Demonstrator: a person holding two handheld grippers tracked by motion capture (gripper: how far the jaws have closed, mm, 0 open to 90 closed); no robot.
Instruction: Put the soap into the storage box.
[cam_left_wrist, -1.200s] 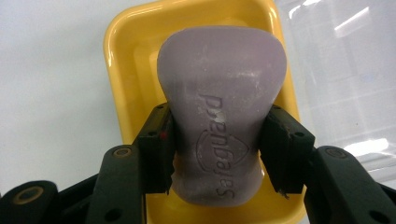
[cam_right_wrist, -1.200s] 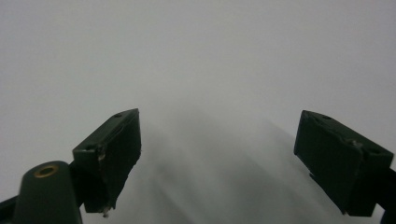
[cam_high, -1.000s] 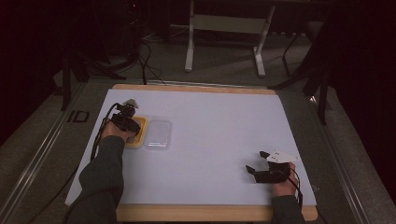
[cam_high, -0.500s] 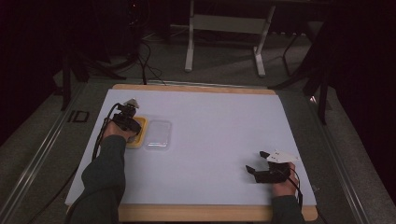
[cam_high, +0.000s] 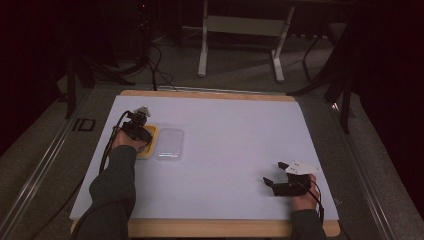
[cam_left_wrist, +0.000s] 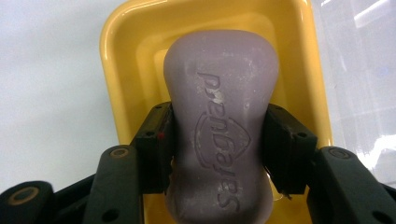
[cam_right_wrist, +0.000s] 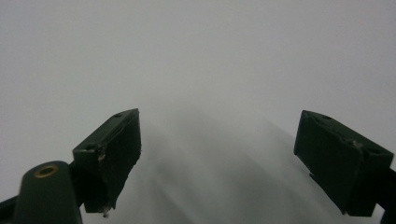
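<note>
Basically 1 change: the left claw has just been opening. Its 2 black jaws stand on either side of the purple soap bar at the waist, with the bar between them. The pads sit right at the flanks, and I see no squeeze, so I read the claw as spread around the bar rather than pinching it.

The soap bar lies lengthwise inside the yellow dish, logo side up, and fills most of the well. In the high view the dish is under the left claw, near the left edge of the table. A clear plastic lid or tray lies flat just right of the dish, touching or nearly so; I cannot tell which.

Nothing else has moved against the 2 earlier high views: dish, clear piece and both hands are in the same spots.

The right claw is well apart from the dish, to its right and nearer the person. It rests low over bare table with its jaws spread wide and nothing between them.

My read is that the placing step is done and the bar is being released into the dish. The next move is likely a straight lift off. The risk is a pad dragging the bar or nudging the dish.
</note>
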